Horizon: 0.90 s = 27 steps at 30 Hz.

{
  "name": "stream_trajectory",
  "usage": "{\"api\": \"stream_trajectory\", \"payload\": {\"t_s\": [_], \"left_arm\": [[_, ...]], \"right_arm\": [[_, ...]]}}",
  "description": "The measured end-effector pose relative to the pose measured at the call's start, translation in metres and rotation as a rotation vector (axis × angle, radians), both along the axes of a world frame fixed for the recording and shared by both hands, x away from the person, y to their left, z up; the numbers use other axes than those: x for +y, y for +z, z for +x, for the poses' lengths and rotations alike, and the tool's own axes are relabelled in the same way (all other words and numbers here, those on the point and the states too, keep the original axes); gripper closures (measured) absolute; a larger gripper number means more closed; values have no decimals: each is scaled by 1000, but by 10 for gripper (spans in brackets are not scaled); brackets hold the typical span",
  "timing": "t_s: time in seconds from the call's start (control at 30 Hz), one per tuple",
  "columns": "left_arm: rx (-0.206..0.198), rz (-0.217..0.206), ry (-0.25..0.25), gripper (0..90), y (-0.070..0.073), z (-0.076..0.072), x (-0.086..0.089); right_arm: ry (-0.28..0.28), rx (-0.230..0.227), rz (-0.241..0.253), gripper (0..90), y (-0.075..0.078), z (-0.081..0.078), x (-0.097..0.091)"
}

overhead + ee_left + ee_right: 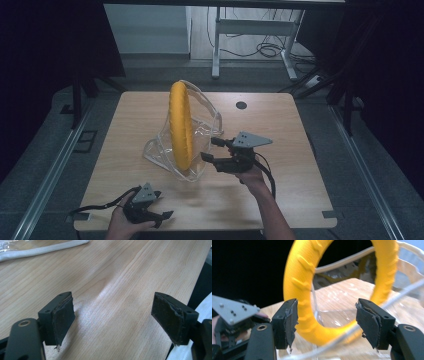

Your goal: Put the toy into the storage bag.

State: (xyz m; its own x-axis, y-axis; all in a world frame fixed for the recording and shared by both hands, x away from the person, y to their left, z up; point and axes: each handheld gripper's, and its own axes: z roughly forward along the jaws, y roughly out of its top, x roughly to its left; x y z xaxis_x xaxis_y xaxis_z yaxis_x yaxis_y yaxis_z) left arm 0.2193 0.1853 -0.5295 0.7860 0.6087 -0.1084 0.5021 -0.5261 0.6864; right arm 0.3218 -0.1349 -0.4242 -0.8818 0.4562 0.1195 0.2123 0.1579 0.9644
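The right gripper [212, 149] has its jaws apart, nothing between them, pointing left at the lower part of the yellow ring [180, 125]. In the right gripper view the ring [312, 315] stands just beyond the open jaws. The ring stands upright on edge at the middle of the bench [280, 135], inside a clear plastic bag [205, 120] crumpled around it. The left gripper [162, 212] is at the near left edge of the bench, well apart from the ring; its jaws are also apart over bare wood [112, 290], holding nothing.
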Motion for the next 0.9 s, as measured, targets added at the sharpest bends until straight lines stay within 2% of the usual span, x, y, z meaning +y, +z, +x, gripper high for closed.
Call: {"api": "stream_trajectory", "payload": {"t_s": [0.27, 0.33, 0.4, 0.57, 0.63, 0.9], "left_arm": [[2, 3, -1, 185, -1, 1, 0], [2, 6, -3, 184, -1, 1, 0], [4, 6, -3, 185, -1, 1, -1], [3, 4, -1, 185, -1, 0, -1], [0, 7, -2, 184, 0, 0, 0], [-5, 7, -5, 184, 0, -1, 0]], "right_arm": [[-56, 27, -25, 341, -19, -5, -32], [-66, 28, -30, 341, -23, -6, -35], [-89, 42, -54, 341, -33, -6, -42], [-118, 60, -105, 341, -46, -4, -45], [-114, 64, -93, 341, -46, -4, -45], [-114, 75, -114, 332, -53, -5, -43]]}}
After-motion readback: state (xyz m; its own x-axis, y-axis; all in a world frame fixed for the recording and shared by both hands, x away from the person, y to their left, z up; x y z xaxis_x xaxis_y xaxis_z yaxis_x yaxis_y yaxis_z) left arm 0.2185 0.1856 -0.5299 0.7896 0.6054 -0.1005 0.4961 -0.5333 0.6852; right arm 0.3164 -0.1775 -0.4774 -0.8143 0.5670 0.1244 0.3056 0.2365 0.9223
